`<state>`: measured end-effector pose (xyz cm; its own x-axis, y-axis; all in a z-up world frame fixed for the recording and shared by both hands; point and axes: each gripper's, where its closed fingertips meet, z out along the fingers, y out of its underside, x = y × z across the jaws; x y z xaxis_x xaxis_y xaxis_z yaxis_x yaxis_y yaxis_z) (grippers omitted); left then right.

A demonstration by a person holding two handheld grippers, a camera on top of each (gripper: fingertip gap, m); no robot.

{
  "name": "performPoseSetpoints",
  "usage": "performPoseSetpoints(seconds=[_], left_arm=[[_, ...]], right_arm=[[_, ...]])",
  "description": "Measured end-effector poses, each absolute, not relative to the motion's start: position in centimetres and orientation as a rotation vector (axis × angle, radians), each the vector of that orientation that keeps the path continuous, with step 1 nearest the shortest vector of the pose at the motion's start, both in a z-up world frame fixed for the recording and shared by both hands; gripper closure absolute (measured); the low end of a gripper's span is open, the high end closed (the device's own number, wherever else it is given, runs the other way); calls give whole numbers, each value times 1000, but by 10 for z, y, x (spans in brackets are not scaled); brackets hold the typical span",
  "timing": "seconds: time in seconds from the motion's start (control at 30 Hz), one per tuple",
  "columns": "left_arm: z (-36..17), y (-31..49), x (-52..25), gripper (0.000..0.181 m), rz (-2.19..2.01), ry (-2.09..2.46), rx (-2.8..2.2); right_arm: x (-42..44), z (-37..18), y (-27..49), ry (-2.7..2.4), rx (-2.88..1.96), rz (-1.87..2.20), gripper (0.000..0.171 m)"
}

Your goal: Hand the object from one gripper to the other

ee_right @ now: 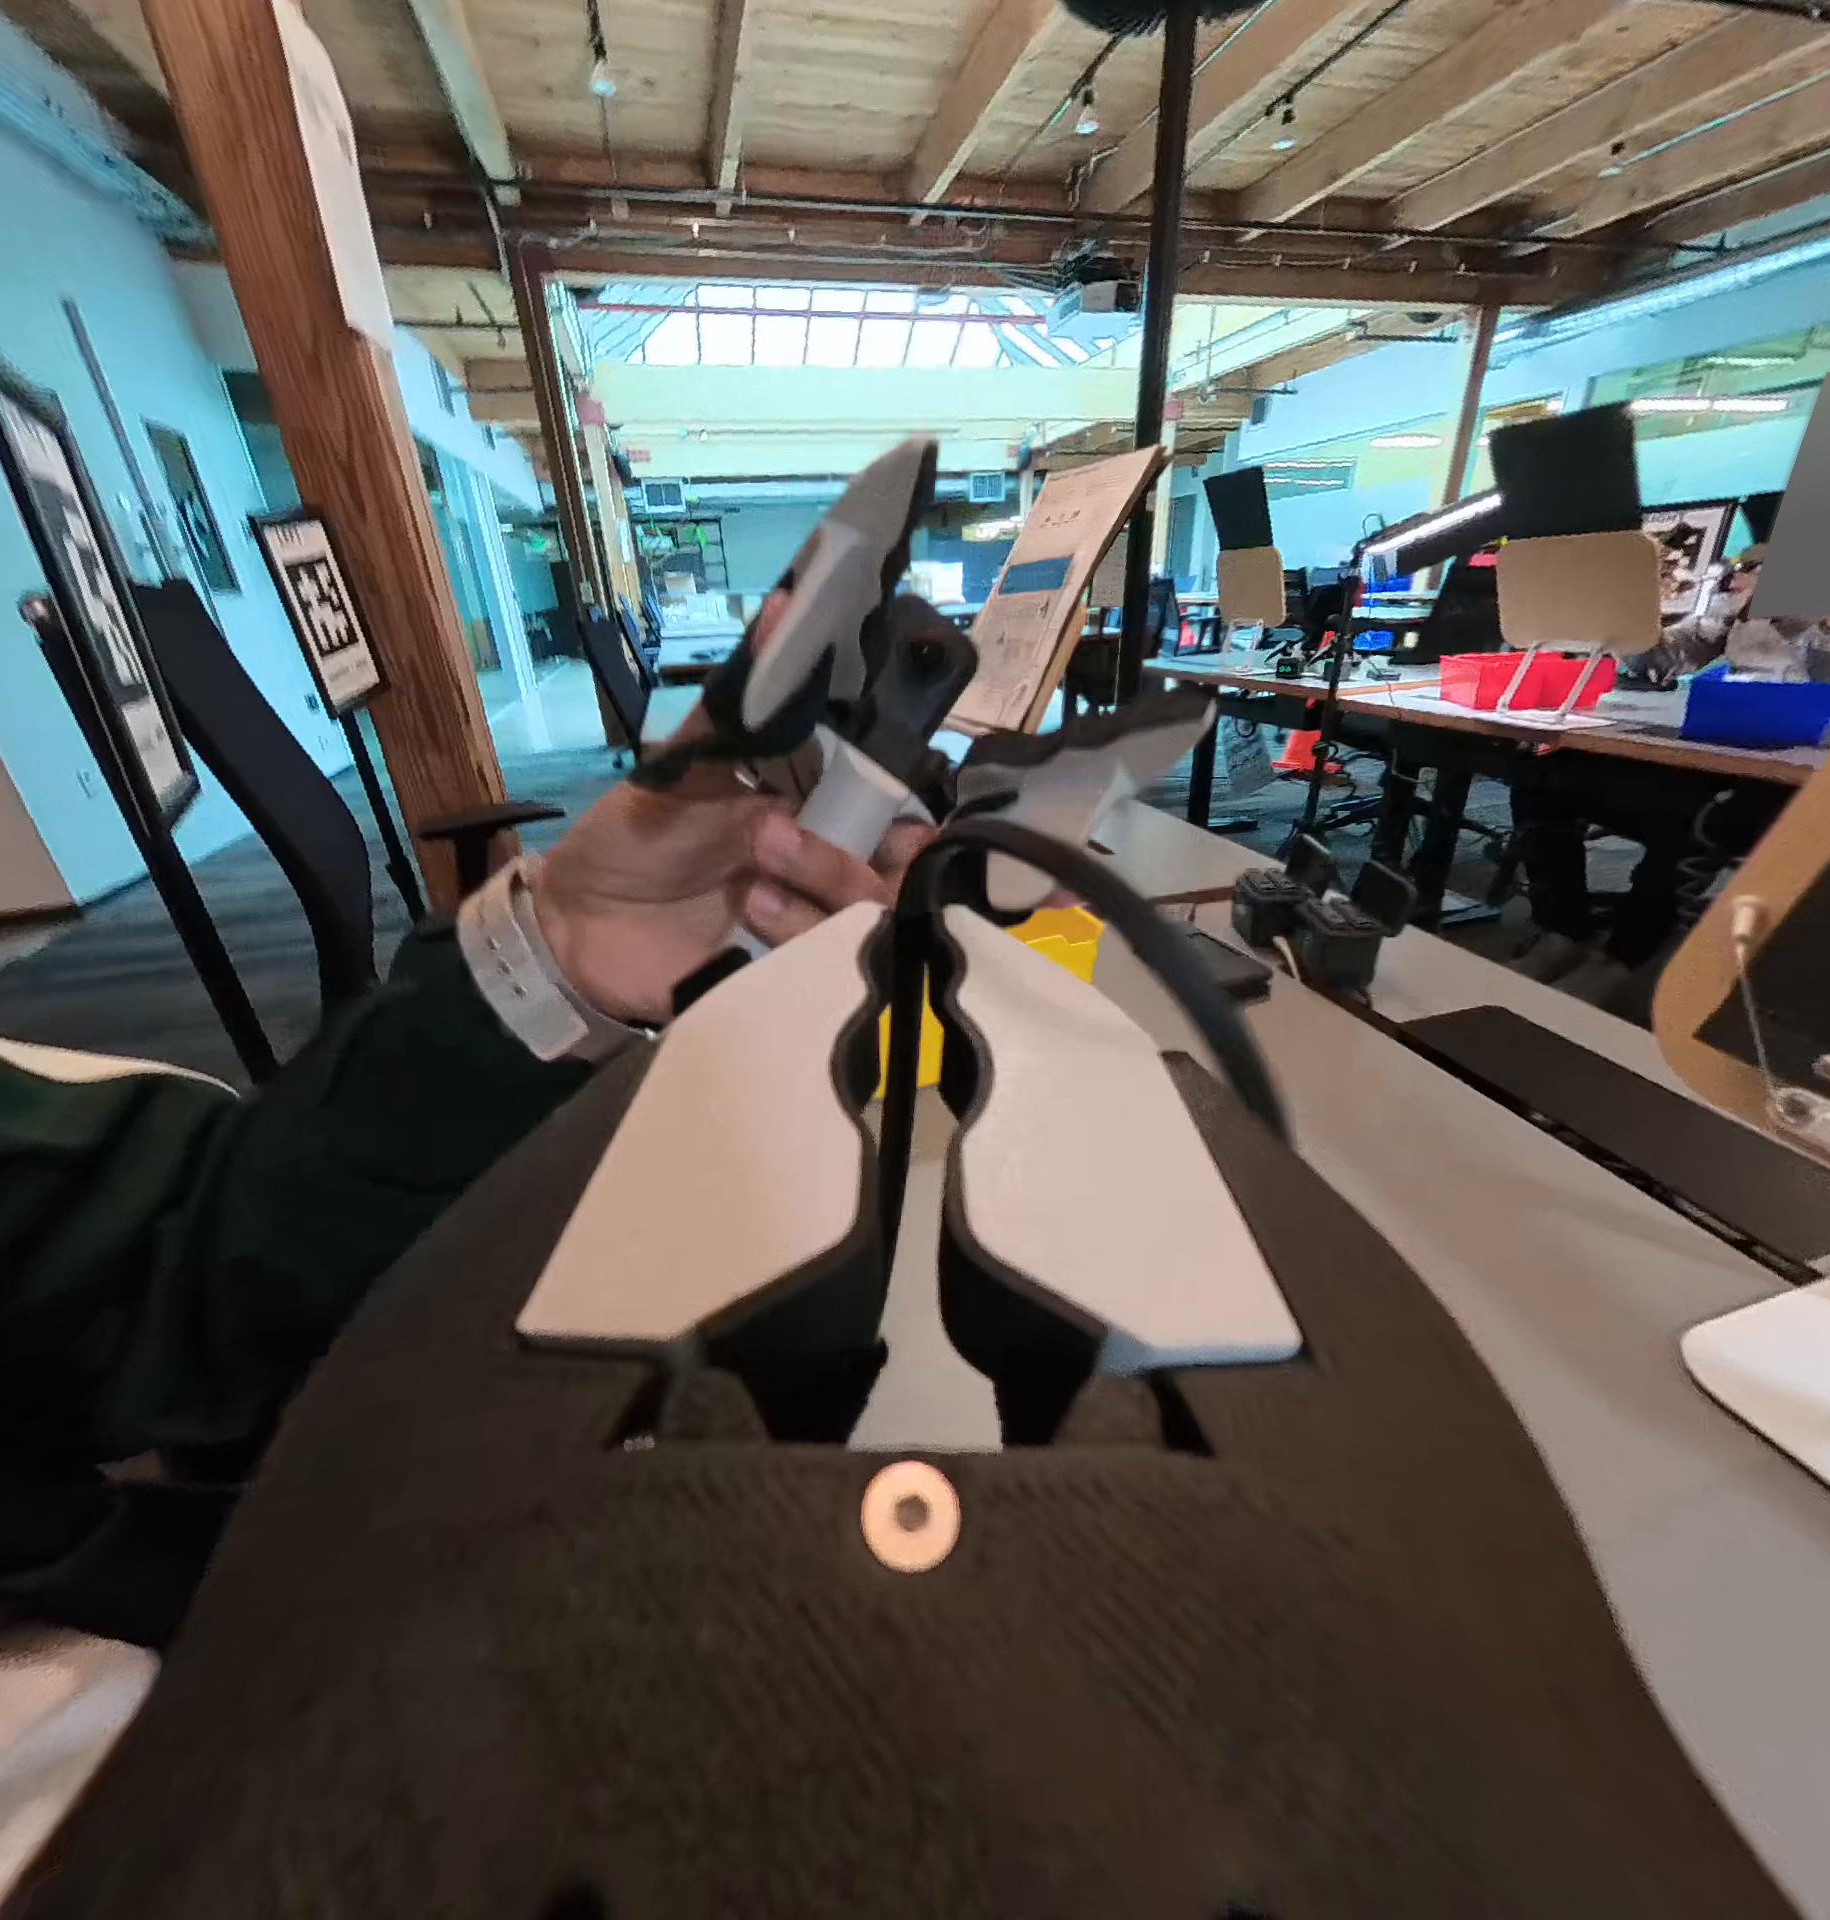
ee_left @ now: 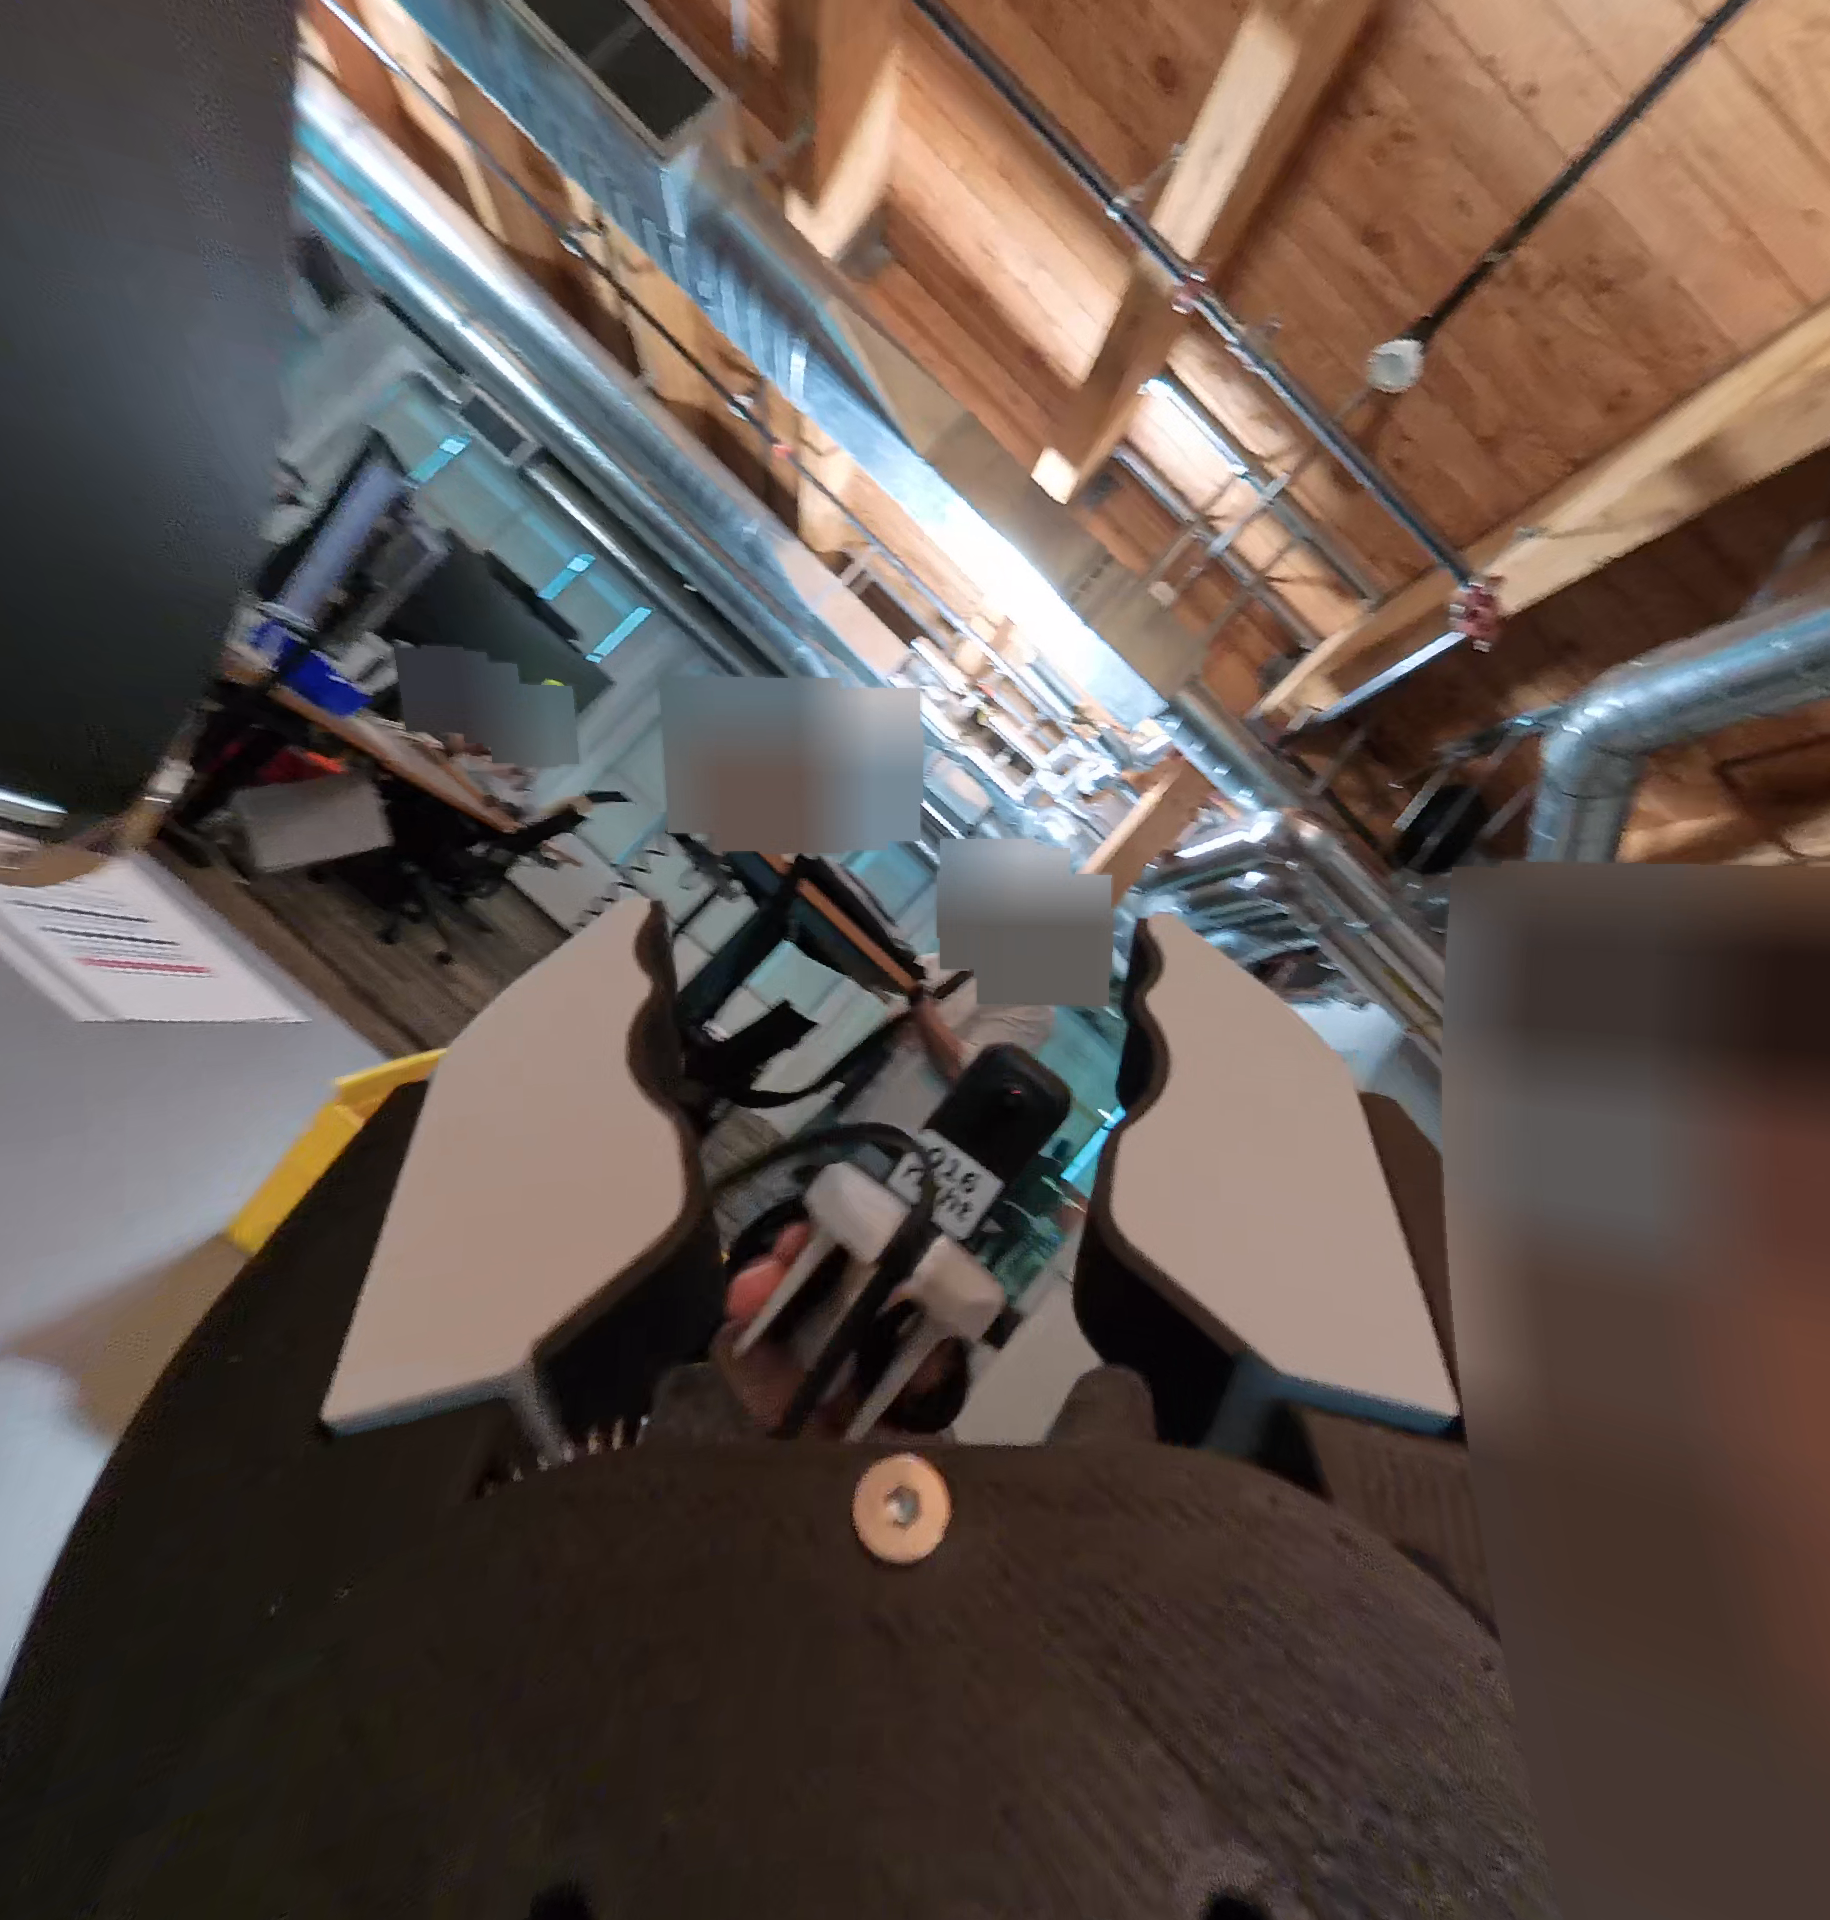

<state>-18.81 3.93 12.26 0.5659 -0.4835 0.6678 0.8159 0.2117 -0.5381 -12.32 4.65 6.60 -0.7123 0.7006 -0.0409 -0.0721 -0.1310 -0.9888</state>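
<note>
My right gripper is shut on a thin black cord. The cord runs up between the fingers, then arches over to the right and down. My left gripper is held by a hand just beyond it, tilted upward with its jaws wide apart and empty, close above the cord's arch. In the left wrist view my left gripper is open and points up at the ceiling. The right gripper's body shows between its fingers, with a thin black cord looping there.
A yellow bin stands on the grey table behind my right gripper and also shows in the left wrist view. Black chargers, a black mat and a white pad lie to the right. An office chair and a wooden post stand at the left. Tip to tip, the grippers are about 9 cm apart.
</note>
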Motion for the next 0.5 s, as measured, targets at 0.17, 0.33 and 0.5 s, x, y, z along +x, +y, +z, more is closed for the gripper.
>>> performPoseSetpoints(seconds=[0.17, 0.33, 0.5], left_arm=[[118, 42, -193, 97, -830, -357, -1036], [108, 72, -137, 89, -693, -60, -1246], [63, 113, -68, 67, -675, 201, -1456]], right_arm=[[-116, 88, 81, -1555, -820, 2019, 165], [-95, 118, 92, -1527, -833, 2198, 165], [-76, 137, 88, -1557, -784, 2240, 165]])
